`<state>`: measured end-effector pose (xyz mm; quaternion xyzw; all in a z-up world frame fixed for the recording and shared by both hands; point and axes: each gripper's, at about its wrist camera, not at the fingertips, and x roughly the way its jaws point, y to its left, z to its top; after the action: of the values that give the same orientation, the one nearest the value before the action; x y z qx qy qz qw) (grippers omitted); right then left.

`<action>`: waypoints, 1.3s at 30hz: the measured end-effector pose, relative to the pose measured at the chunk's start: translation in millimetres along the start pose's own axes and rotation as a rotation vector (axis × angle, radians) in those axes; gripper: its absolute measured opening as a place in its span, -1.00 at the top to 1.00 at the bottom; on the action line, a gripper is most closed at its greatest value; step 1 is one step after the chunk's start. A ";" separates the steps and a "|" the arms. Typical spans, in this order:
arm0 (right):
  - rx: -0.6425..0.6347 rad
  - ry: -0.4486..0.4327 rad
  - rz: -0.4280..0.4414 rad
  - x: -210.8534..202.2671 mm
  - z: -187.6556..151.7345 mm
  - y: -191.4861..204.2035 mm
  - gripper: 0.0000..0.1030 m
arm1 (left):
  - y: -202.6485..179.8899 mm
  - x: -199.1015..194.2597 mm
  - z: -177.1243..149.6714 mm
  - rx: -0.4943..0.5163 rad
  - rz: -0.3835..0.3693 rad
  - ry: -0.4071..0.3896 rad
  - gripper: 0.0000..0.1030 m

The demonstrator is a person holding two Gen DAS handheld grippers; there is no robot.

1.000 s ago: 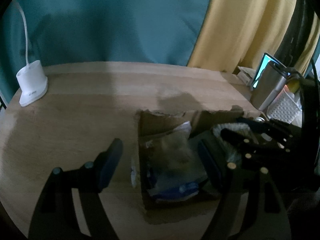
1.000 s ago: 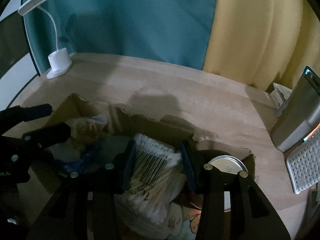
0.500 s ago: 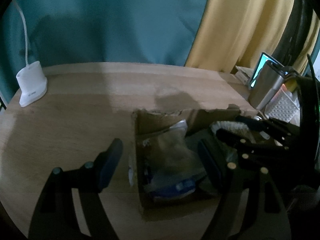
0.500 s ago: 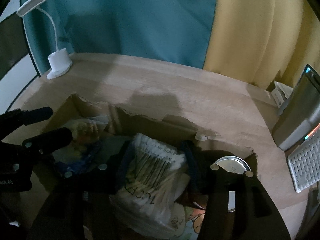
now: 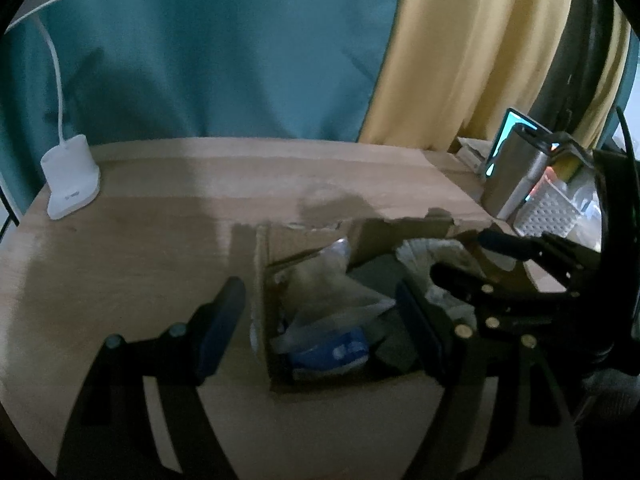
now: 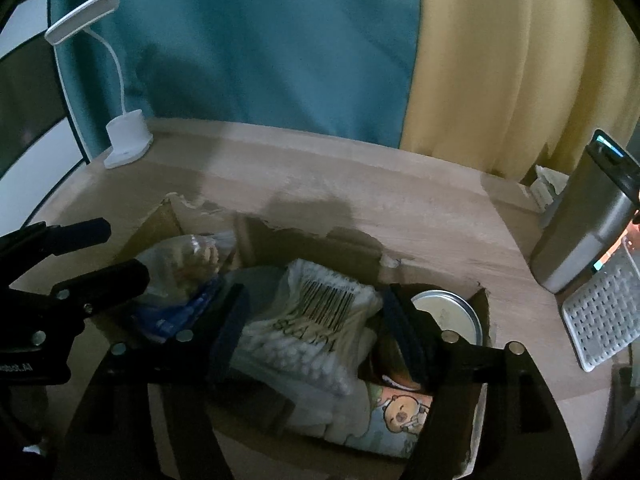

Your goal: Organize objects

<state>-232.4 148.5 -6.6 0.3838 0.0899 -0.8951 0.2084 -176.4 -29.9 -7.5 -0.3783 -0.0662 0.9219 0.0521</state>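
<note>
A torn cardboard box (image 5: 304,236) (image 6: 304,246) sits on the wooden table. It holds a clear plastic bag with blue print (image 5: 328,312) (image 6: 180,268), a bag of cotton swabs with a barcode (image 6: 316,324), a round metal tin (image 6: 448,316) and a cartoon-printed packet (image 6: 400,412). My left gripper (image 5: 320,320) is open, its fingers wide apart over the box's left part. My right gripper (image 6: 316,332) is open, its fingers either side of the cotton swab bag, which lies in the box.
A white desk lamp (image 5: 70,180) (image 6: 126,140) stands at the far left. A grey metal device (image 6: 588,232) and a white perforated basket (image 6: 600,316) stand at the right edge. Teal and yellow curtains hang behind the table.
My right gripper opened and let go of the cotton swab bag, which now rests in the box. My left gripper stayed open and drew back slightly.
</note>
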 end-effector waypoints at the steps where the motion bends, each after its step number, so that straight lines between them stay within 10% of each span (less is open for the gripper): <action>1: 0.001 -0.003 -0.001 -2.3 -0.2 1.0 -0.44 | -0.4 -2.3 -1.0 0.000 0.000 -0.003 -0.53; 39: 0.046 -0.079 -0.017 -83.2 -34.6 16.9 -0.44 | -23.5 -72.5 -33.1 0.038 -0.019 -0.079 -0.53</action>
<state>-151.1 169.7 29.8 0.3520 0.0642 -0.9132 0.1951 -100.6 -14.7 23.0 -0.3399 -0.0543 0.9366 0.0654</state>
